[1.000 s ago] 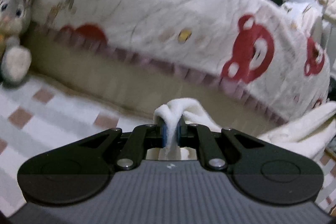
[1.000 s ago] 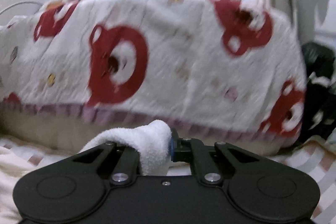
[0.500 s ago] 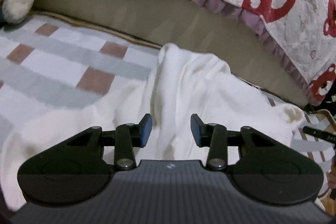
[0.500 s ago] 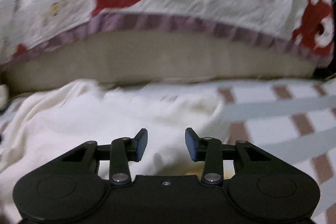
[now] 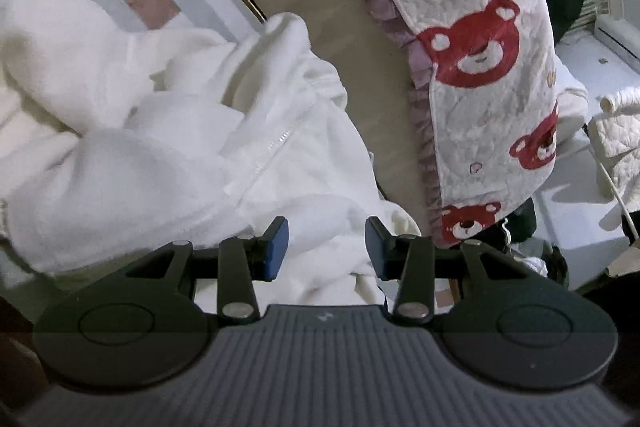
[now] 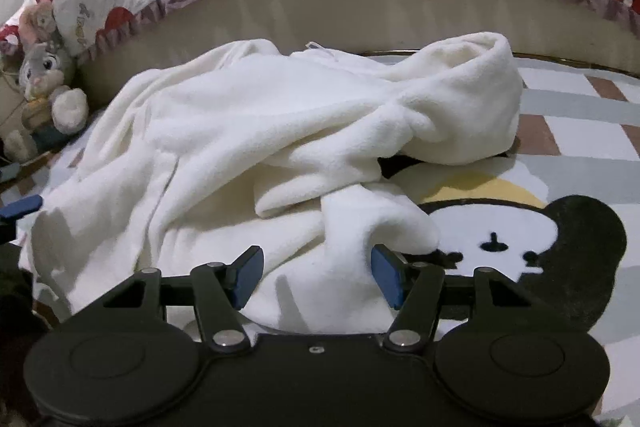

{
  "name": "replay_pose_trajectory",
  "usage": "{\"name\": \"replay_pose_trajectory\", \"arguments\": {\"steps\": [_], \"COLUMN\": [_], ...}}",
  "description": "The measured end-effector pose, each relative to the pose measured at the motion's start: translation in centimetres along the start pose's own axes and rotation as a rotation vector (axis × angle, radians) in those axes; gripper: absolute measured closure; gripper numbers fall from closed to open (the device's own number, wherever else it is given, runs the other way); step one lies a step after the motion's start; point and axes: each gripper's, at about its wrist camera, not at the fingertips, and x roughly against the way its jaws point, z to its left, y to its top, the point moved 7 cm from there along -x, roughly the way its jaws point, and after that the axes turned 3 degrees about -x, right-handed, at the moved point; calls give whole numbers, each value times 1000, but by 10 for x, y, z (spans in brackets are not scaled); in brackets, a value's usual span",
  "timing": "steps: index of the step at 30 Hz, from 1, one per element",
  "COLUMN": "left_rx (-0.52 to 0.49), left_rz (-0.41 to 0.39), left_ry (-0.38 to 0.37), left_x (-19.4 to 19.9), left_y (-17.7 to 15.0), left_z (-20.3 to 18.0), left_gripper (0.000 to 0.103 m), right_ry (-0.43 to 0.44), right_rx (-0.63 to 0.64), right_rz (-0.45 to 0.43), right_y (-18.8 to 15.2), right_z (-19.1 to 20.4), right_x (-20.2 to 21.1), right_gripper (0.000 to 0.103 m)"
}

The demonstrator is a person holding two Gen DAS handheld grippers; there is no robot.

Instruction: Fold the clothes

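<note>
A cream fleece garment [image 6: 256, 131] lies crumpled on the patterned rug [image 6: 560, 123], one sleeve [image 6: 472, 107] folded across its top. In the left wrist view the same garment [image 5: 200, 131] shows a white zipper [image 5: 268, 155] running down its front. My left gripper [image 5: 326, 249] stands open just above the fleece, nothing between its blue pads [image 5: 277, 247]. My right gripper [image 6: 314, 277] is open too, hovering over the garment's near edge.
A bed with a quilt printed with red bears [image 5: 472, 39] runs along the far side, its beige base [image 6: 360, 3] right behind the garment. A plush rabbit [image 6: 44, 95] sits at the left. The rug shows a panda face [image 6: 500, 239].
A second ago both grippers were shut on the fleece and held it up. They have let go, the garment dropped onto the rug, and both now hang open over it.
</note>
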Motion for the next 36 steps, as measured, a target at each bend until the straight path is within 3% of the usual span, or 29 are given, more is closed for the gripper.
{"name": "replay_pose_trajectory", "arguments": {"steps": [4, 9, 10, 16, 18, 20, 25, 28, 30, 32, 33, 35, 36], "left_rx": [30, -96, -132, -570, -620, -594, -648, -678, -703, -732, -747, -765, -770], "left_rz": [8, -9, -14, -98, -96, -74, -52, -32, -21, -17, -15, -26, -37], "left_ry": [-6, 154, 193, 557, 566, 547, 653, 705, 709, 716, 719, 716, 711], "left_x": [6, 6, 6, 7, 6, 4, -7, -15, -21, -26, -29, -29, -26], "left_y": [-4, -7, -8, -18, -21, -23, -25, -27, -30, -33, -34, -34, -34], "left_z": [9, 12, 12, -12, -18, -15, 4, 14, 17, 16, 15, 8, 3], "left_gripper": [54, 52, 52, 52, 50, 42, 34, 32, 27, 22, 20, 21, 30], "right_ry": [-47, -83, -86, -92, -99, -105, -67, -94, -87, -88, -93, -119, -138], "right_rx": [34, 51, 54, 66, 57, 37, 7, -2, 8, 52, 68, 96, 112], "right_rz": [17, 29, 30, 27, 23, 15, 23, 65, 61, 47, 34, -32, -69], "right_y": [-9, -17, -17, -20, -21, -22, -18, -17, -14, -8, -3, 10, 17], "right_z": [-2, -9, -10, -15, -18, -22, -24, -28, -24, -15, -11, -3, 1], "right_x": [-2, -3, -4, 1, 1, 2, -18, -44, -49, -45, -39, -17, -5], "right_gripper": [38, 38, 38, 38, 38, 38, 29, 24, 33, 78, 86, 87, 88]}}
